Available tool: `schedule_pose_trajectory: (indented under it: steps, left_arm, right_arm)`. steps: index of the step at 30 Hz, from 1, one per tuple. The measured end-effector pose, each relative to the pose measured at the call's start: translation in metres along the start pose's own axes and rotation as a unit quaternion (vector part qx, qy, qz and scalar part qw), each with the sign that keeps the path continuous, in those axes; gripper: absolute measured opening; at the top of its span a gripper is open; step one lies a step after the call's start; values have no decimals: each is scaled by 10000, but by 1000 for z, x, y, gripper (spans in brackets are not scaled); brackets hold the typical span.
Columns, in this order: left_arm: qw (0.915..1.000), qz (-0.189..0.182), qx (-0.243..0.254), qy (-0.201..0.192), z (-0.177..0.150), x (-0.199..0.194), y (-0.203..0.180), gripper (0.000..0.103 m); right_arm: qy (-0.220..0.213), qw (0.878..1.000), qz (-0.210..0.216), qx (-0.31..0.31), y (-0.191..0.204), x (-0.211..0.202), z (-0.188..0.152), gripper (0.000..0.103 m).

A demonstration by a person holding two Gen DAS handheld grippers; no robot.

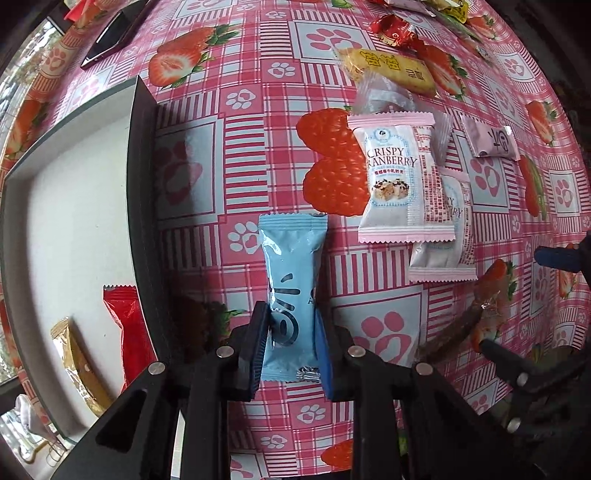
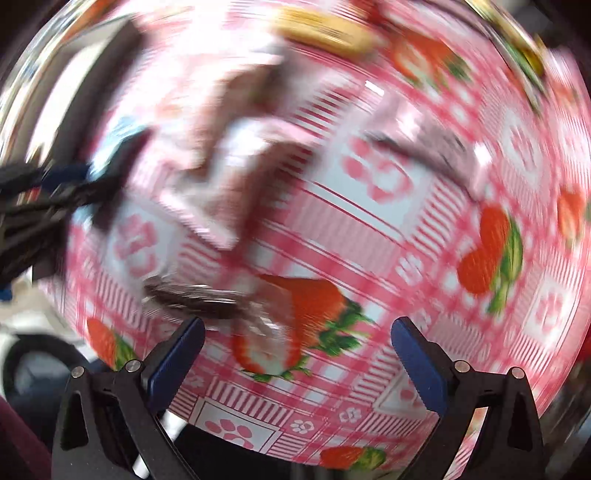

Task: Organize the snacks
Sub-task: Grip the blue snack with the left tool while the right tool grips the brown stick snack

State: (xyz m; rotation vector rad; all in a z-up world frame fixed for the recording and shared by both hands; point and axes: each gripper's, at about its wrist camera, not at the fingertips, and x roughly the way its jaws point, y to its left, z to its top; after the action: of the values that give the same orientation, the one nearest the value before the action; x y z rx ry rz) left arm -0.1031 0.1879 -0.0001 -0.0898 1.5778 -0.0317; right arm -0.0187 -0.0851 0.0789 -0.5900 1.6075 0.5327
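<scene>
Fingers (image 1: 258, 347) of the left gripper (image 1: 290, 350) are clenched on a light blue snack packet (image 1: 290, 280), one pad on each long edge of its lower half; the packet lies lengthwise along the fingers, its crimped top end pointing away from the camera over the pink checked surface (image 1: 388, 328). Just to the left stands a dark-walled box (image 1: 142, 206) with a white floor; inside it, near the close corner, lie a red packet (image 1: 125, 325) and a golden packet (image 1: 77, 365) side by side. To the right of the blue packet, a pink-and-white packet reading "CRISPY CRANBERRY" (image 1: 400, 177) overlaps a second packet of the same kind (image 1: 448, 236); beyond them lie a yellow packet (image 1: 391, 70), a clear wrapper (image 1: 384, 98), a small mauve packet (image 1: 493, 142) and a red-wrapped candy (image 1: 395, 31); a dark phone (image 1: 110, 33) rests at the far left. A dark-brown snack in a clear wrapper (image 1: 476, 317) lies near the right edge, close to the other gripper's parts.

In the right wrist view, heavily blurred by motion, the right gripper (image 2: 297, 347) has its blue-padded fingers (image 2: 417, 354) spread wide with nothing between them, above the strawberry-printed surface; a dark wrapped snack (image 2: 199, 299) lies just ahead of the left pad, whether touching cannot be told.
</scene>
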Motion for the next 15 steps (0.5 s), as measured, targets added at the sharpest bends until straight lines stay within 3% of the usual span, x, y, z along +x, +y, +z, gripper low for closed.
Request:
schedule_pose_trajectory:
  steps: [4, 8, 11, 15]
  left_arm:
    - [9998, -165, -64, 14, 3, -1, 9, 27]
    - [9995, -283, -171, 16, 2, 0, 16, 27]
    - [9995, -267, -191, 14, 2, 0, 20, 27]
    - [9997, -210, -152, 3, 1, 0, 18, 27]
  right_arm:
    - [-39, 9907, -282, -1331, 51, -1, -6, 101]
    - [79, 9825, -572, -1769, 79, 11, -7, 101]
    - [230, 9879, -600, -1413, 70, 26, 5, 101]
    - [423, 9990, -71, -104, 29, 27, 12, 102]
